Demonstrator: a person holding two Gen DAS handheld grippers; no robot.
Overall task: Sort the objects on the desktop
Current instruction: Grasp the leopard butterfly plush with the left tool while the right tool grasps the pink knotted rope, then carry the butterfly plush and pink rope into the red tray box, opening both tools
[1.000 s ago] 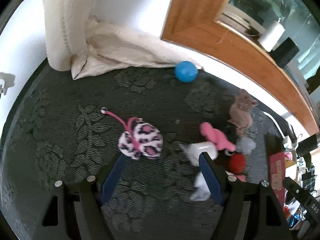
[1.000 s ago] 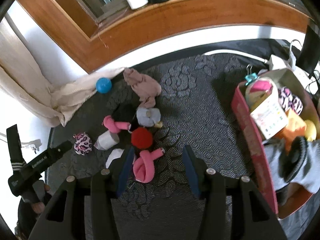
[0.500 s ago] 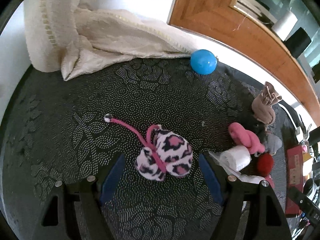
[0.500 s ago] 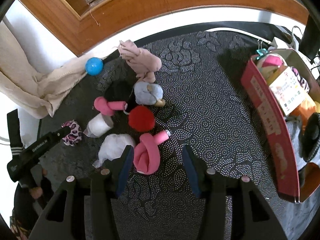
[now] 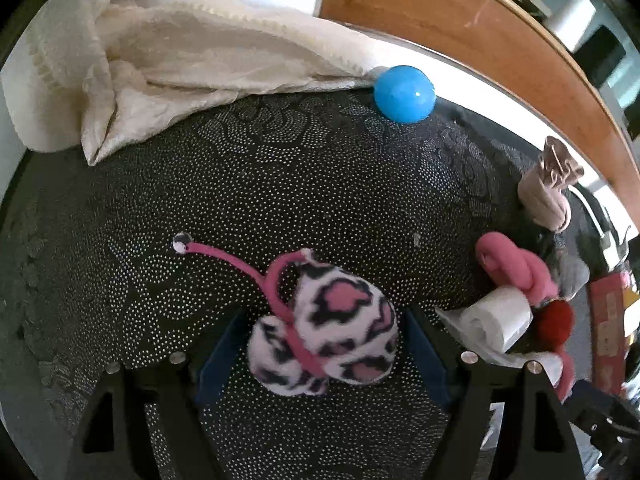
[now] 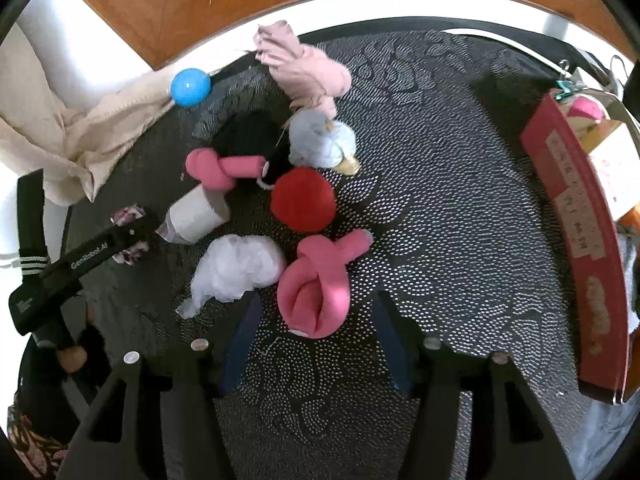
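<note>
A pink-and-black leopard plush pouch (image 5: 324,330) with a pink cord lies on the dark patterned cloth, between the open fingers of my left gripper (image 5: 320,344); the fingers stand apart from its sides. My right gripper (image 6: 316,336) is open around a knotted pink sock (image 6: 320,280). Beside the sock lie a red pompom (image 6: 303,199), a crumpled white plastic bag (image 6: 236,268), a white paper roll (image 6: 196,216), another pink knotted sock (image 6: 220,168), a grey-blue plush (image 6: 322,145) and a pale pink cloth bundle (image 6: 308,70). A blue ball (image 5: 404,94) sits at the back.
A cream curtain (image 5: 180,72) lies bunched at the back left. A red box (image 6: 576,240) full of sorted items stands at the right. The wooden window frame (image 5: 460,32) runs behind the table. The left gripper's handle (image 6: 80,264) shows in the right wrist view.
Both grippers have moved forward and down. The leopard pouch now sits between the left fingers, and the knotted pink sock between the right fingers. Both stay open.
</note>
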